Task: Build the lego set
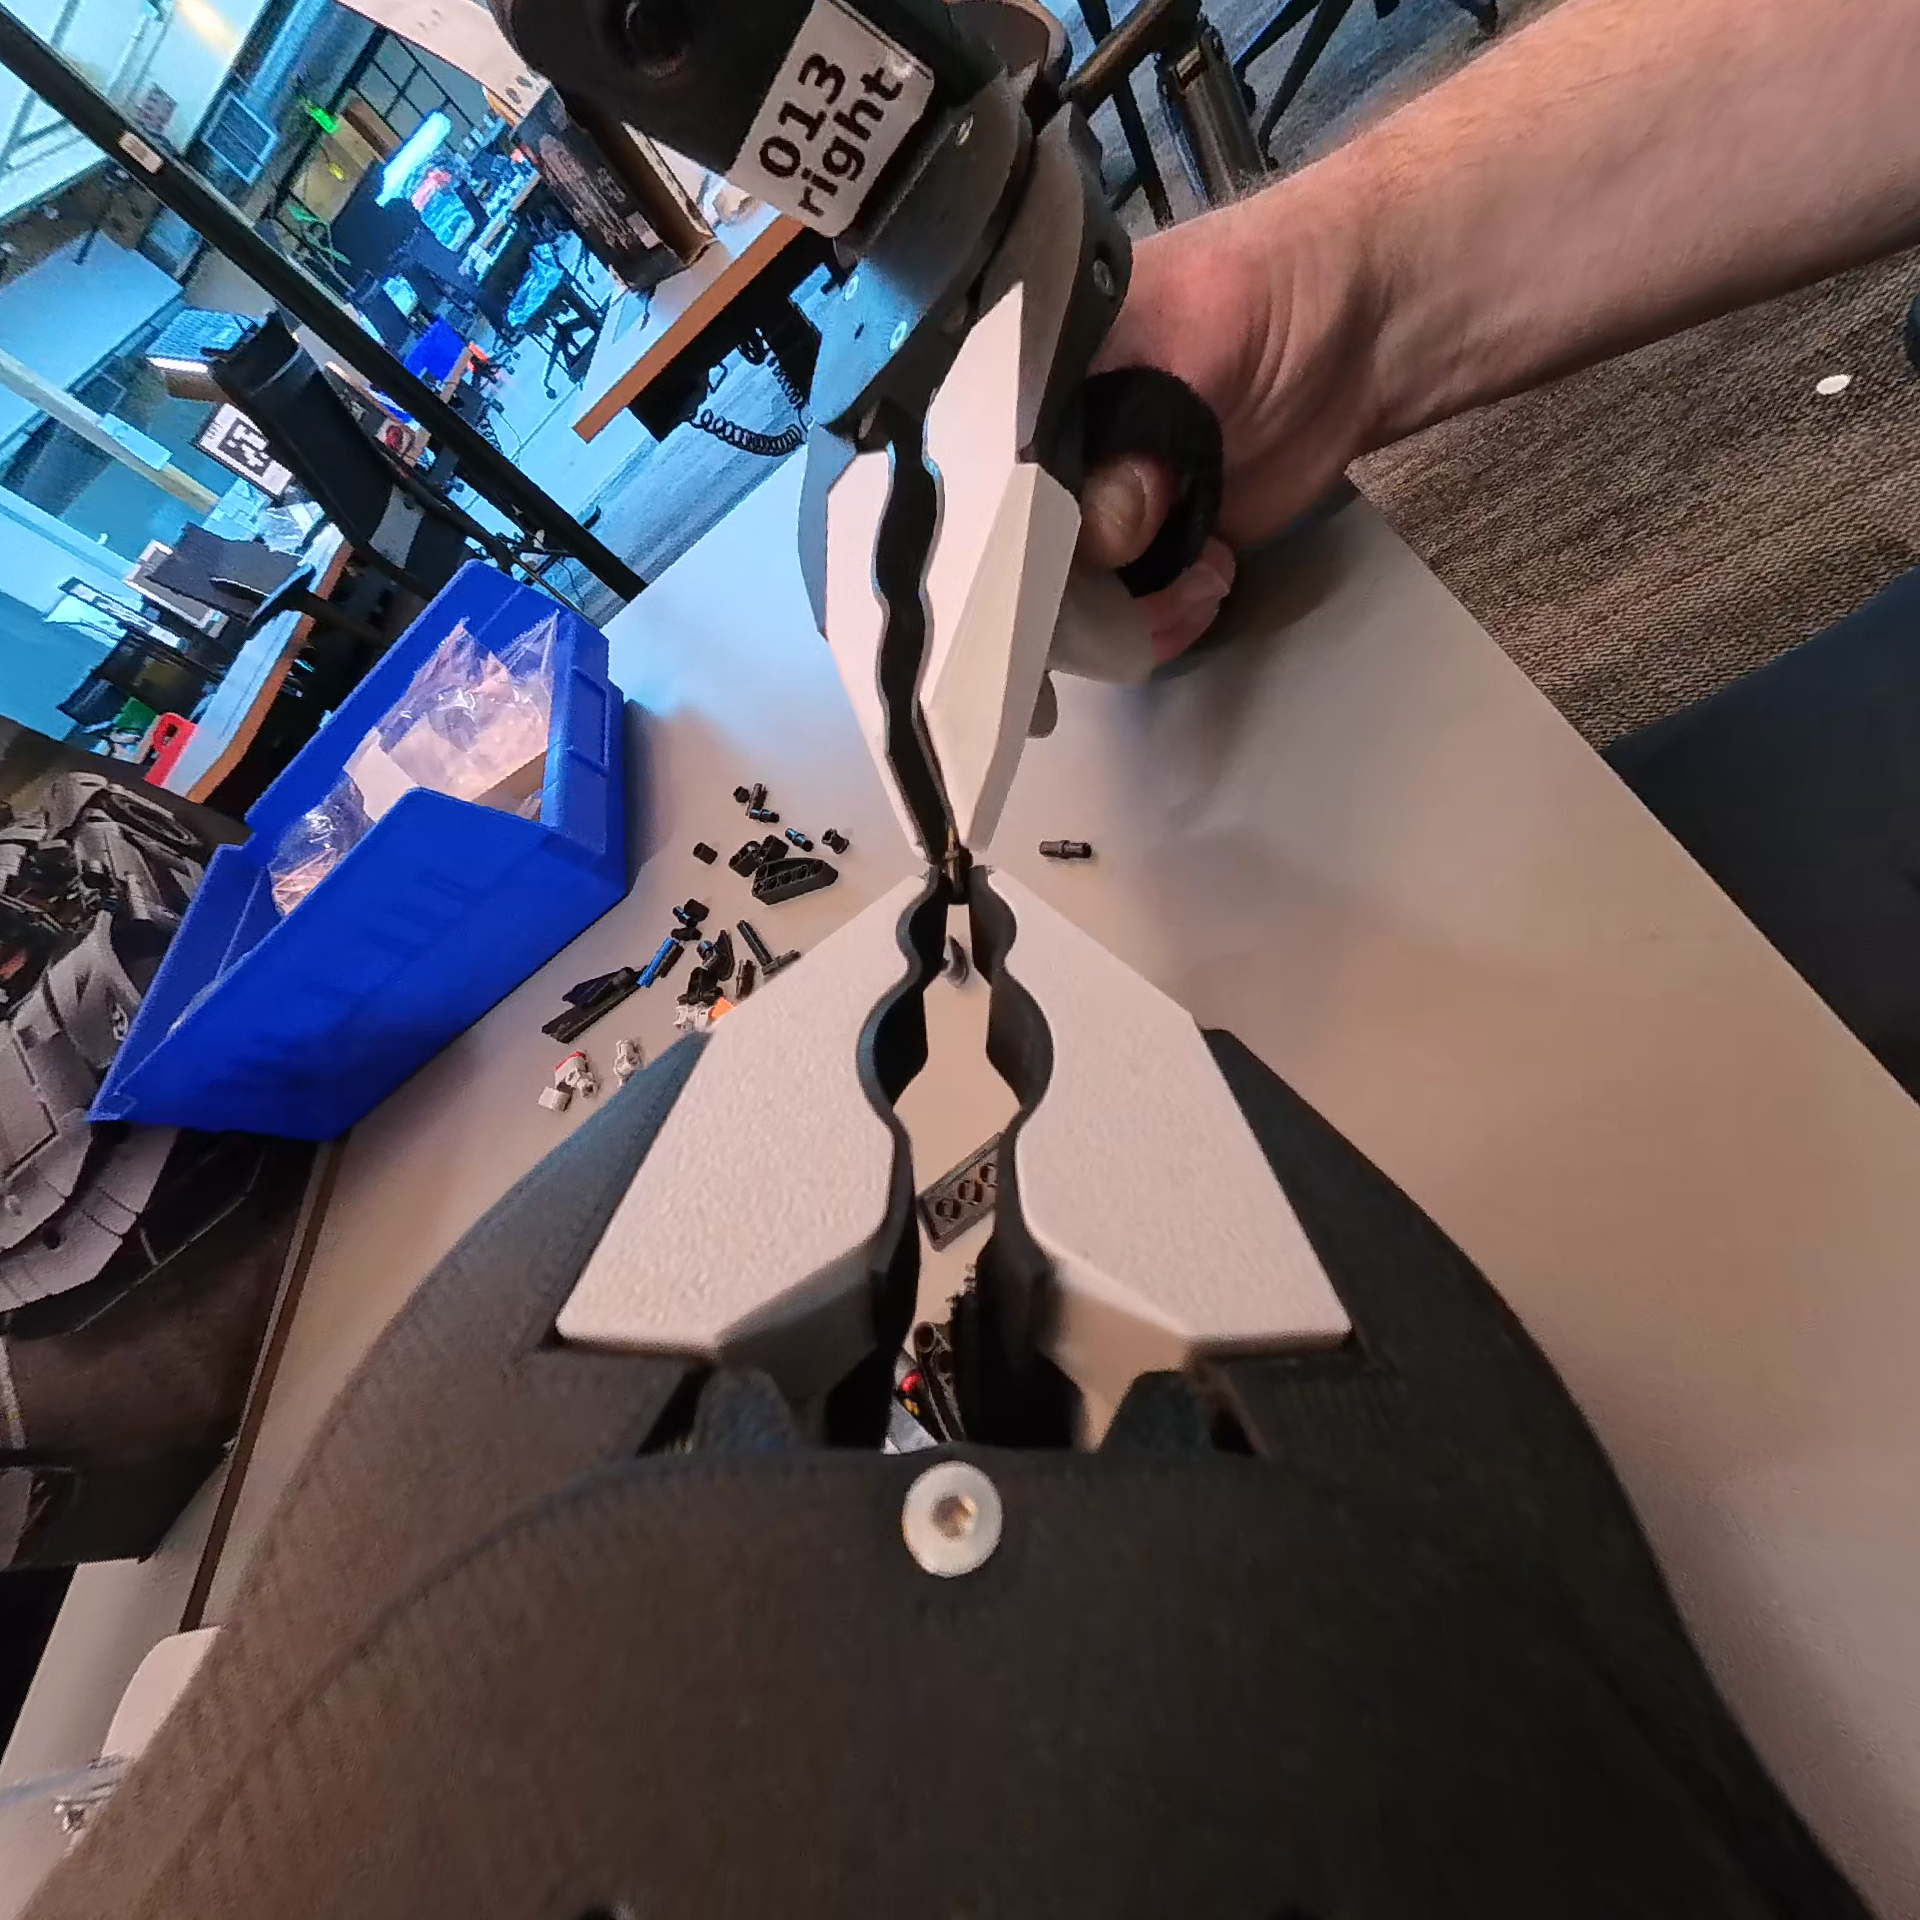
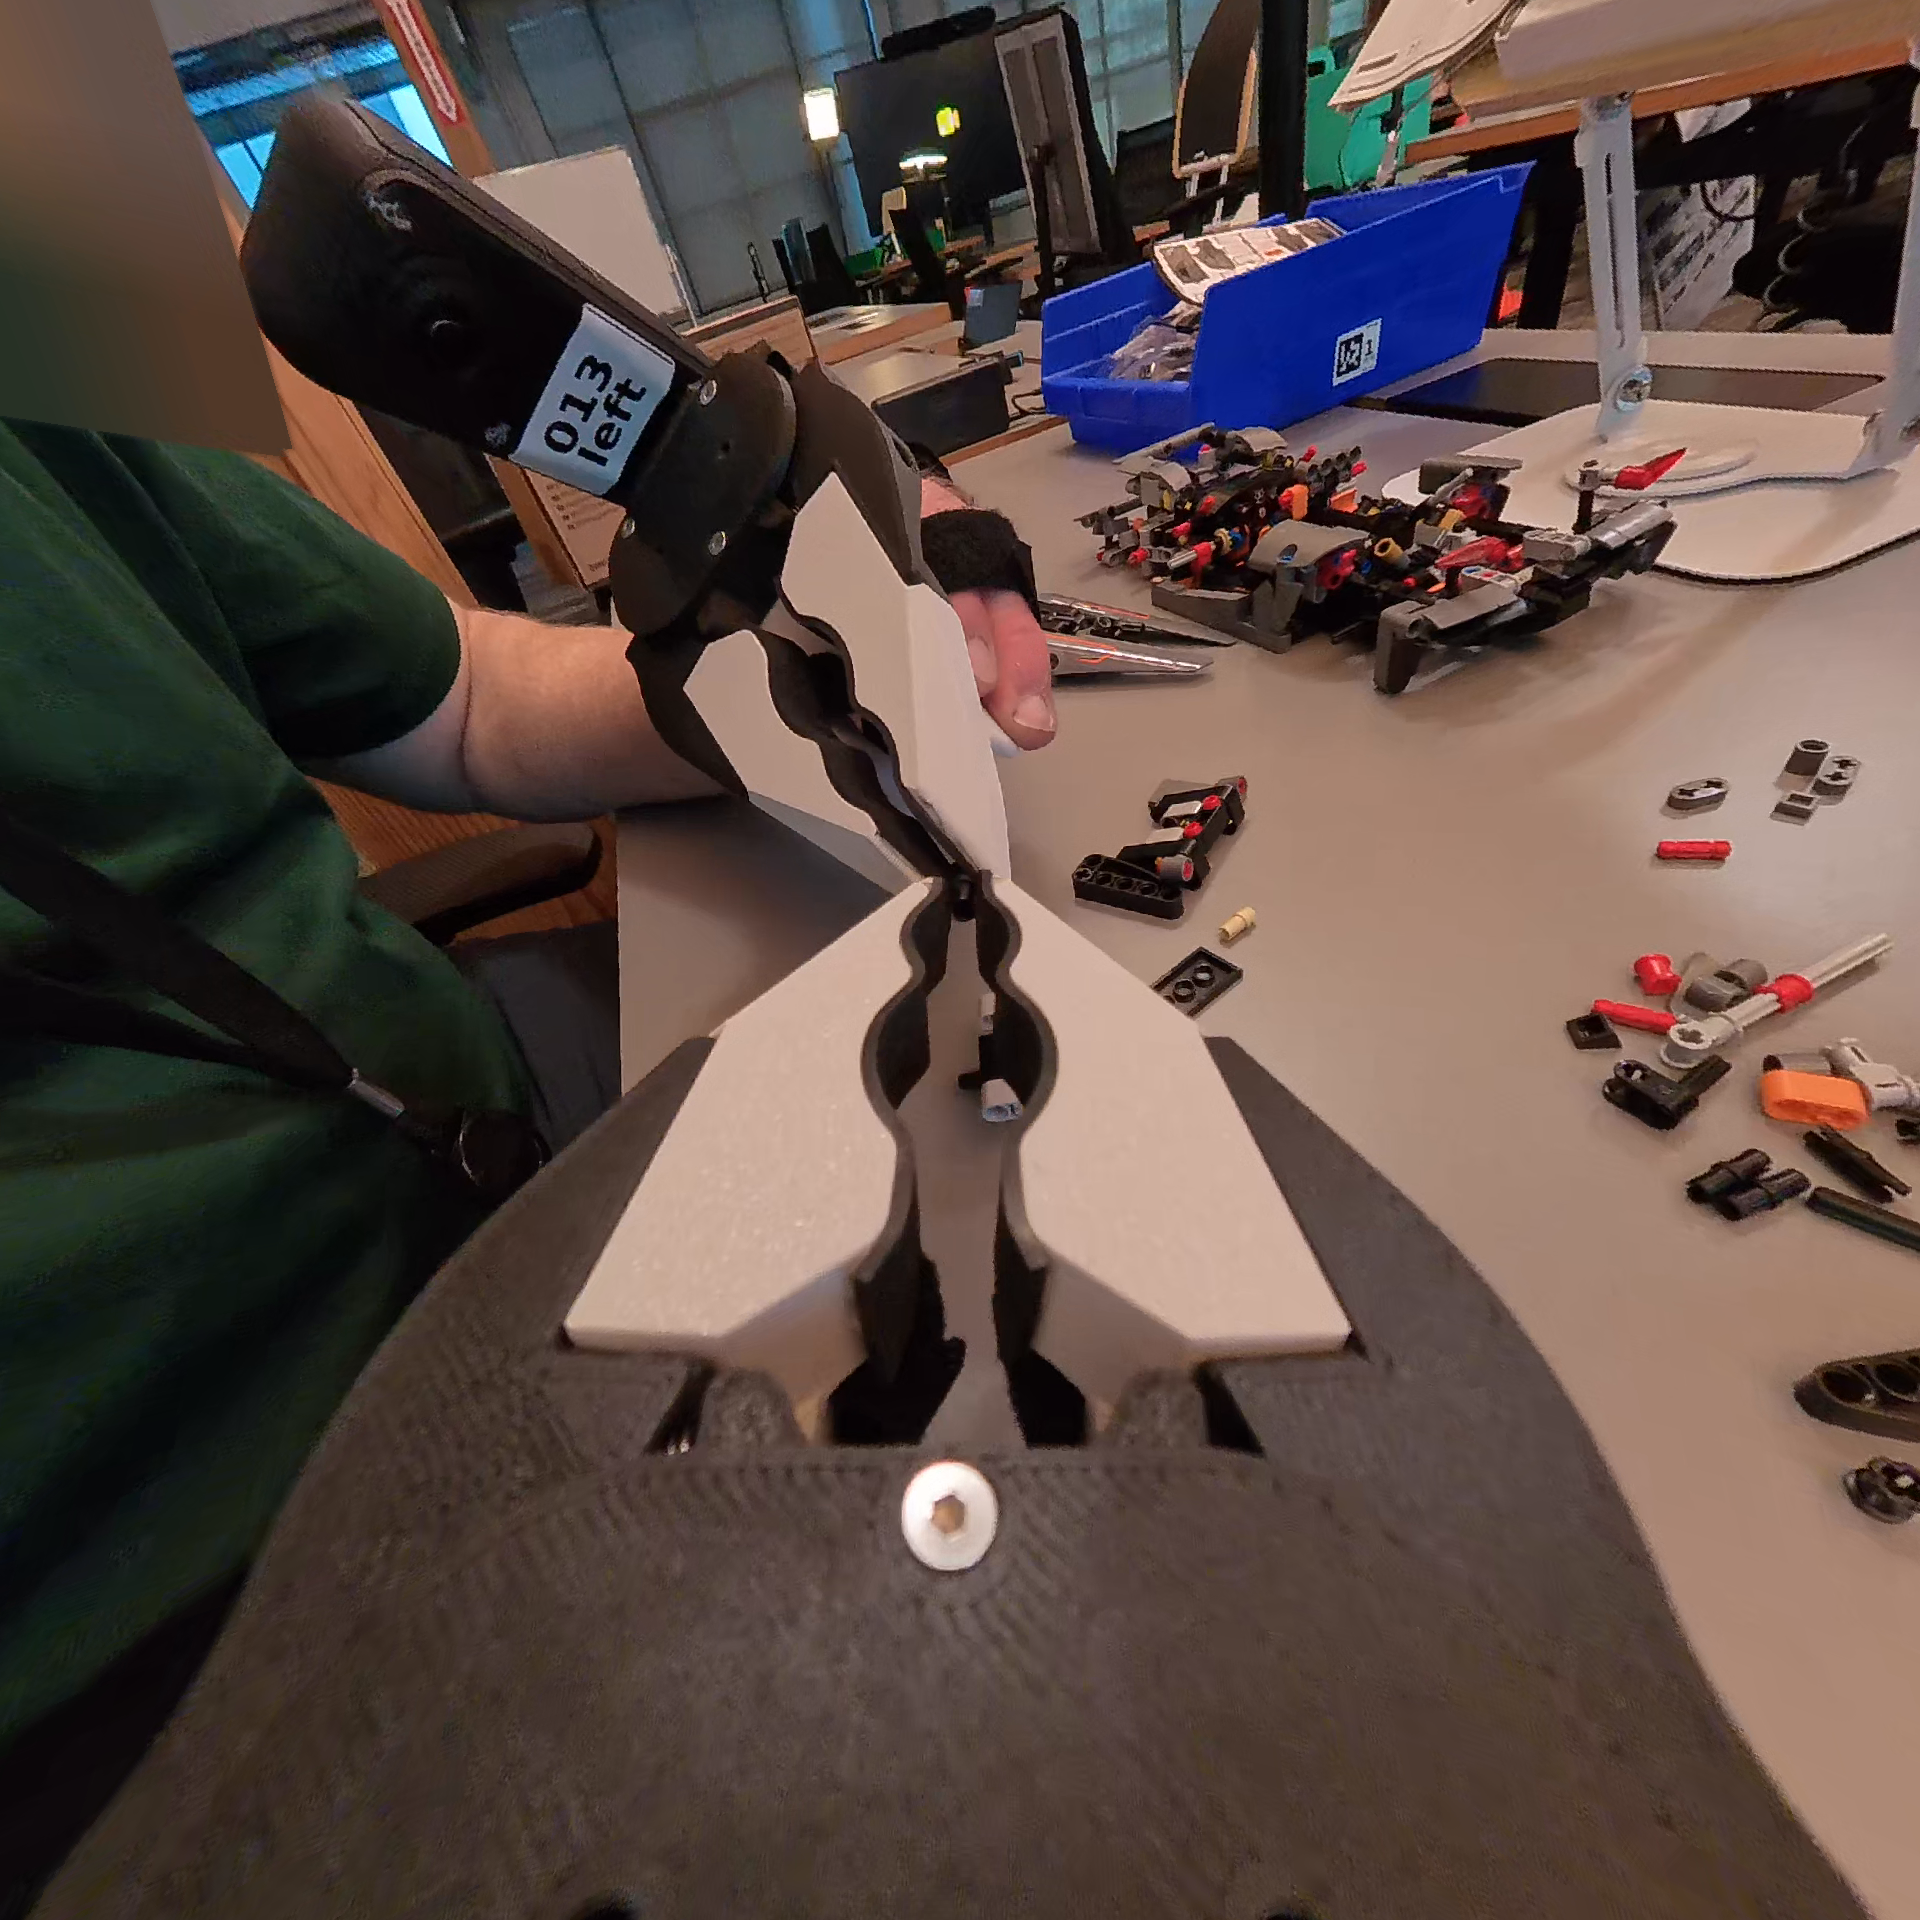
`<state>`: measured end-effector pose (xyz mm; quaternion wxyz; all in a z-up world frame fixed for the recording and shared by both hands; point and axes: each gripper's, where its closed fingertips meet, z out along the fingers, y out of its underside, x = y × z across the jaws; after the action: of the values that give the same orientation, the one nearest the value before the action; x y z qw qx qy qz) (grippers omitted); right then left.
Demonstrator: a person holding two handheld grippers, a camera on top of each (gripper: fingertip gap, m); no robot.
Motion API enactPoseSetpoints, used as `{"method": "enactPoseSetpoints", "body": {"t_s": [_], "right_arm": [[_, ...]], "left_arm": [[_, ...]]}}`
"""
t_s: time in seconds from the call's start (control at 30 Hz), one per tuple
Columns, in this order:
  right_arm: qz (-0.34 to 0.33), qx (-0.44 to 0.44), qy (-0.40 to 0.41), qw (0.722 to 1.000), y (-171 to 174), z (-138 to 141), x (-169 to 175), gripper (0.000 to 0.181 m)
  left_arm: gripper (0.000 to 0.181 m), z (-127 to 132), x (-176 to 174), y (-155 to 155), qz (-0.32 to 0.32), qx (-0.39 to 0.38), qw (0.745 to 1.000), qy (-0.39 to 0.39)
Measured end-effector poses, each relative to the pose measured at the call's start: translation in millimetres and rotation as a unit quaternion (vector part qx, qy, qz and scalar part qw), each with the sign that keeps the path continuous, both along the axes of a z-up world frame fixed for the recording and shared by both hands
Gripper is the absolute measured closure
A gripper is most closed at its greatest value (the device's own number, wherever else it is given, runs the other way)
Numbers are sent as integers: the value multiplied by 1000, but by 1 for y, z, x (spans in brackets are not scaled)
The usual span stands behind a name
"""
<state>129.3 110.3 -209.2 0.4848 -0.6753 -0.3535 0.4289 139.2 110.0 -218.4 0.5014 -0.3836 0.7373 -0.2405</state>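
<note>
Met tip to tip over the bench [image 2: 1455,935], both pairs of fingers [image 1: 883,997] closed on one small black pin [image 1: 954,864], its long axis seemingly running between them

A half-built lego car chassis [image 2: 1382,540], dark grey and black with red, yellow and blue pins, sits flat on the grey tabletop [image 2: 1403,894]. Nearer lies a small black subassembly [image 2: 1174,842] with red pins. Loose pieces [image 2: 1745,1049] in red, grey, orange and black lie scattered beside it.
</note>
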Motion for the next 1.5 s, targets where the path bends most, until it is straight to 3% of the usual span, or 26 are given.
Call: {"method": "enactPoseSetpoints", "body": {"t_s": [0.2, 0.37, 0.53, 0.77, 0.9, 1.1, 1.23, 1.5], "right_arm": [[-9, 5, -12, 1000, 1, -2, 1, 179], [-28, -2, -16, 999, 5, -4, 15, 179], [-31, -9, -26, 999, 2, -9, 25, 179], [-25, -12, -31, 999, 1, -10, 23, 179], [-22, -5, -49, 999, -1, -14, 21, 179], [-29, 20, -54, 998, -1, -11, 18, 179], [-38, 46, -64, 996, 1, -8, 14, 179], [-48, 67, -74, 994, 5, -9, 11, 179]], "left_arm": [[179, -2, 2, 1, -1, -16, 1000, 4], [147, -19, -6, -2, -19, -73, 994, 79], [155, -59, -8, -6, -23, -93, 981, 168], [169, -69, -7, -4, -17, -99, 978, 183], [169, -67, -6, 0, -10, -92, 980, 173], [169, -27, 1, 5, -6, -135, 989, 63], [169, -12, 1, 5, -10, -151, 988, 29], [169, -9, 0, 7, -10, -159, 987, 18]]}}
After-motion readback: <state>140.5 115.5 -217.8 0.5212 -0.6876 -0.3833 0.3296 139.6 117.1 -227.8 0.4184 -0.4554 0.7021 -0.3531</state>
